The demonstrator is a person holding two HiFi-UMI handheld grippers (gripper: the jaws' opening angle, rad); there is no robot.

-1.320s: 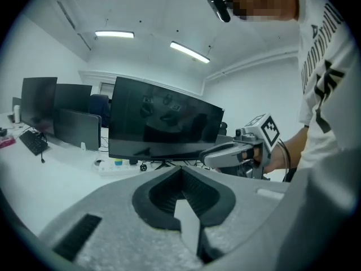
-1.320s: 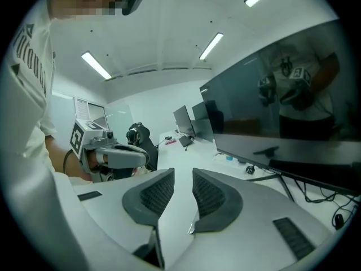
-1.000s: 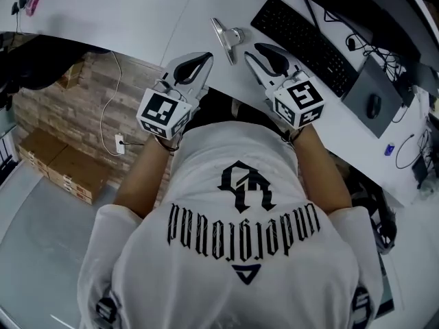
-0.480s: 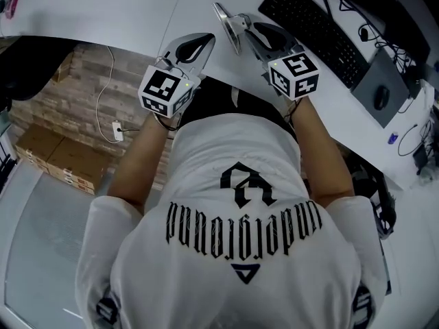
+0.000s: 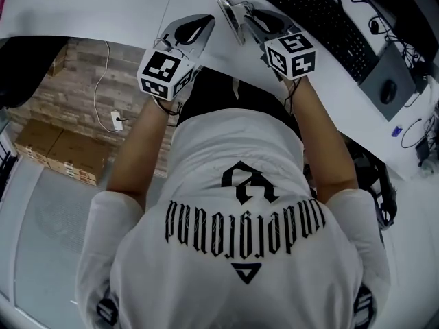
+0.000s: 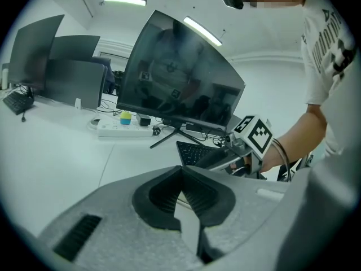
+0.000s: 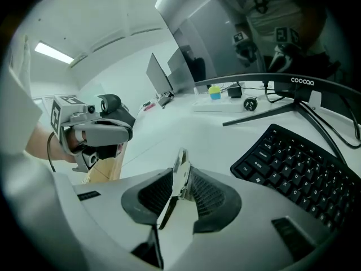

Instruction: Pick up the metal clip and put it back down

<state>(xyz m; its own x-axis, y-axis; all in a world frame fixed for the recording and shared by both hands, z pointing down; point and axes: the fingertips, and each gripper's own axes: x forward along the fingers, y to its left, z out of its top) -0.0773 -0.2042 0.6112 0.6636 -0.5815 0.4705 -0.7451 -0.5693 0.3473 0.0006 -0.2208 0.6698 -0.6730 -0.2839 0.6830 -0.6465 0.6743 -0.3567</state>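
The metal clip is a shiny silver clamp standing near the white desk's front edge. My right gripper has it between its jaws. In the right gripper view both dark ribbed pads press on the metal clip, whose tip sticks out past my right gripper. Whether the clip is off the desk I cannot tell. My left gripper hovers at the desk edge to the clip's left. In its own view my left gripper is shut with nothing in it, and the right gripper shows beyond.
A black keyboard lies right of the clip, with a mouse on a grey pad further right. A dark monitor and a white power strip stand at the desk's back. Cardboard boxes lie on the floor below left.
My right gripper has moved forward from short of the clip onto it and shut on it. The left gripper has moved forward a little along the desk edge.
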